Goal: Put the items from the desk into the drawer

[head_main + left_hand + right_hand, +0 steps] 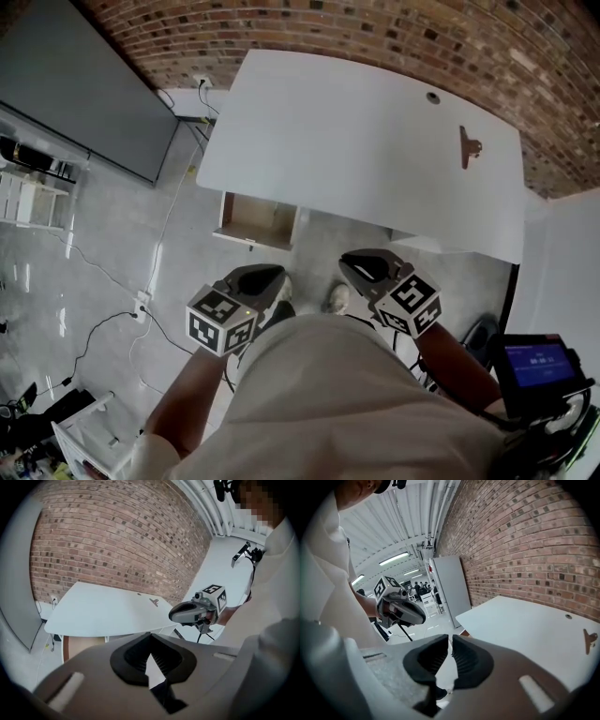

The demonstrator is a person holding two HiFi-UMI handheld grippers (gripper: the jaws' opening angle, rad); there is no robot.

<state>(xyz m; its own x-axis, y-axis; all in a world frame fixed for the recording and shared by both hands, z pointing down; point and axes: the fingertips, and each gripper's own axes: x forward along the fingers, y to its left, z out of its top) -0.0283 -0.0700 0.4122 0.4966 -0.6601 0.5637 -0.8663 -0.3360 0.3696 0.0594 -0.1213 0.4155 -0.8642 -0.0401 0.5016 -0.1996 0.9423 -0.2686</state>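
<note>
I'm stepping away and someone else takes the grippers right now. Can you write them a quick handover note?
Left gripper: jaws together, nothing between them, held close to the torso, short of the desk.
Right gripper: jaws all but together, nothing between them, also short of the desk.
Things: one small brown item lies on the white desk, toward its right end. The drawer under the desk's left end stands open; the part that shows looks empty.
Done: drawer open.
Left: pick up the brown item and put it in the drawer.
</note>
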